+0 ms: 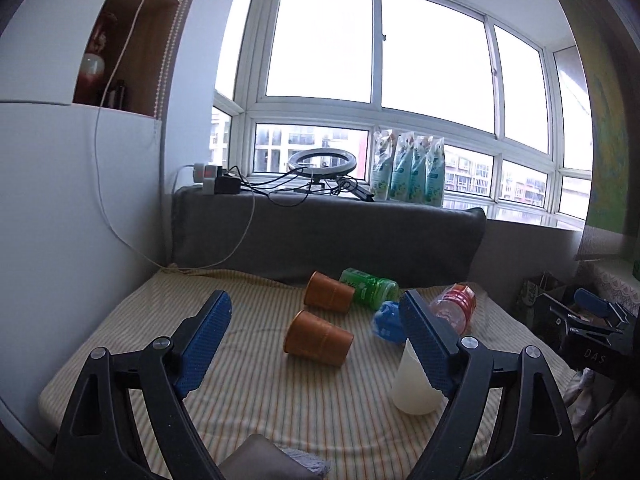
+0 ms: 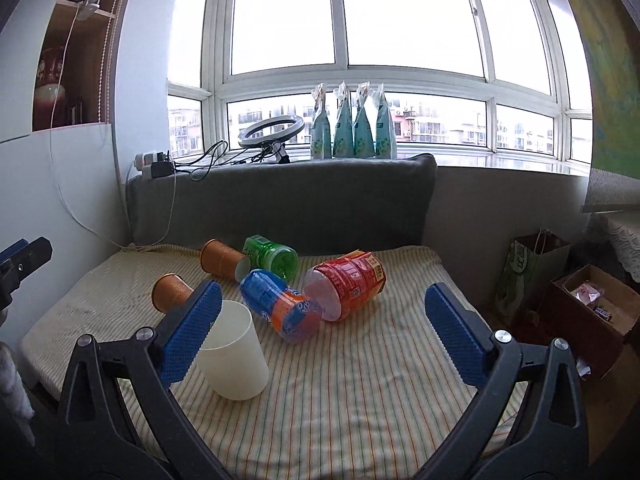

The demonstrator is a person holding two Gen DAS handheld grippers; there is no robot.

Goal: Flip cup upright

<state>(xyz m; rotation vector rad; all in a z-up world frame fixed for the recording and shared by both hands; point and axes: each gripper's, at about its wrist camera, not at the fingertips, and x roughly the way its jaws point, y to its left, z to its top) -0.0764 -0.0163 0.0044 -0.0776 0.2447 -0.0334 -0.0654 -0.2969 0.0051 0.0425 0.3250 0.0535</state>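
Note:
Several cups lie on their sides on the striped cushion (image 1: 256,408). Two are orange: a near cup (image 1: 318,338) and a far cup (image 1: 329,292). There is also a green cup (image 1: 370,289), a blue cup (image 1: 386,322) and a red cup (image 1: 456,306). A white cup (image 1: 414,386) stands upright at the right, partly behind my left gripper's right finger. My left gripper (image 1: 316,308) is open and empty above the near orange cup. My right gripper (image 2: 323,298) is open and empty, with the white cup (image 2: 234,354) beside its left finger and the blue cup (image 2: 280,306) and red cup (image 2: 346,284) ahead.
A grey bolster (image 2: 280,200) backs the cushion under the window. A ring light (image 2: 272,130), cables, a power strip and several pouches (image 2: 354,128) sit on the sill. A paper bag (image 2: 528,272) and an open box (image 2: 592,308) stand on the floor at the right.

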